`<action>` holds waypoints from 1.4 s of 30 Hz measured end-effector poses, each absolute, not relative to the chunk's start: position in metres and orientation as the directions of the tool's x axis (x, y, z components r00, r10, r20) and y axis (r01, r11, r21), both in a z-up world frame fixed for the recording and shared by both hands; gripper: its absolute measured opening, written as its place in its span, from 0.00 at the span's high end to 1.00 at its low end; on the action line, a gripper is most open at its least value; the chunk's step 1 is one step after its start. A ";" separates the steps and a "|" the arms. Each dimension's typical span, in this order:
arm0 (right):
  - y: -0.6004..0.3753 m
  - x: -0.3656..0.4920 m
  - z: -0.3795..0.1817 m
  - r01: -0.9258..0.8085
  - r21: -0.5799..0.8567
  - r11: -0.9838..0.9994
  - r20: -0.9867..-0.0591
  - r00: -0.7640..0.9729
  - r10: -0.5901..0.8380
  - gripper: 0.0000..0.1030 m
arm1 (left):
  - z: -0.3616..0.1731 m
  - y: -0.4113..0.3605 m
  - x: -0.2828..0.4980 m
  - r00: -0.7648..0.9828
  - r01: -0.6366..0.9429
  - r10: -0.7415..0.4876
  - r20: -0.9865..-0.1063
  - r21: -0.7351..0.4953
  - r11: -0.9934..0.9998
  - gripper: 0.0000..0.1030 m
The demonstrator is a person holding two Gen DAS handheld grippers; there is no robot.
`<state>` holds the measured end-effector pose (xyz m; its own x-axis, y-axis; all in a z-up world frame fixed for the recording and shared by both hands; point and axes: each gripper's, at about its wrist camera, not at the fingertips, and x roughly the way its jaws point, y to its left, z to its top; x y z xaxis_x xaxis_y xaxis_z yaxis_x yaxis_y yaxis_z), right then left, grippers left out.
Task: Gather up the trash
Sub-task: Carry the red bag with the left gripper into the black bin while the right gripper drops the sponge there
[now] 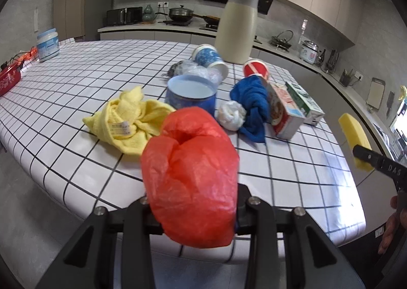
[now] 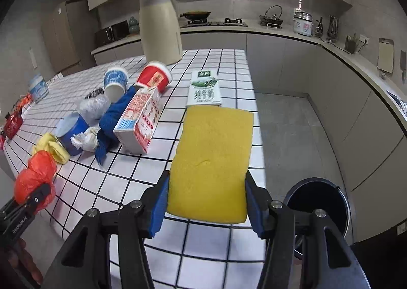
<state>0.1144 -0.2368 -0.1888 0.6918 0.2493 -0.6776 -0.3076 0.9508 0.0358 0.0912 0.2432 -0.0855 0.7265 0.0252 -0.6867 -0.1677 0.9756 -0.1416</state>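
My left gripper [image 1: 192, 202] is shut on a crumpled red plastic bag [image 1: 190, 177] and holds it above the near table edge; the bag also shows in the right wrist view [image 2: 35, 177]. My right gripper [image 2: 207, 195] is shut on a yellow sponge [image 2: 213, 162], held above the table's right corner; the sponge also shows in the left wrist view [image 1: 354, 141]. A dark trash bin [image 2: 318, 210] stands on the floor just right of the table. On the table lie a white crumpled wad [image 1: 230, 112], a clear plastic wad [image 1: 195, 70], tipped blue [image 1: 211, 60] and red [image 1: 257, 69] cups, a red carton [image 1: 282, 111] and a green milk carton [image 2: 204, 88].
A yellow cloth [image 1: 124, 121], a blue cloth [image 1: 254, 106] and an upright blue cup [image 1: 190, 93] lie mid-table [image 1: 76, 80]. A tall cream jug [image 1: 237, 27] stands at the back, a white jar [image 1: 47, 45] far left. Kitchen counters run along the right.
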 end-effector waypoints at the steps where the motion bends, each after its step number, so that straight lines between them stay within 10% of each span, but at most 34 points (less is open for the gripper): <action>1: -0.243 0.113 -0.186 -0.302 0.036 0.953 -0.673 0.698 0.247 0.45 | -0.084 0.238 0.091 0.730 -0.156 0.018 -0.683 -0.142 0.977 0.64; 27: -0.517 0.098 -0.219 -0.192 -0.026 0.981 -0.706 0.698 0.118 0.44 | -0.082 -0.056 0.123 0.654 0.321 -0.339 -0.676 -0.158 0.934 0.64; 42: -0.568 0.152 -0.330 -0.390 -0.041 0.920 -0.807 0.556 0.200 0.44 | -0.197 -0.149 0.167 0.466 0.351 -0.411 -0.783 -0.262 0.899 0.64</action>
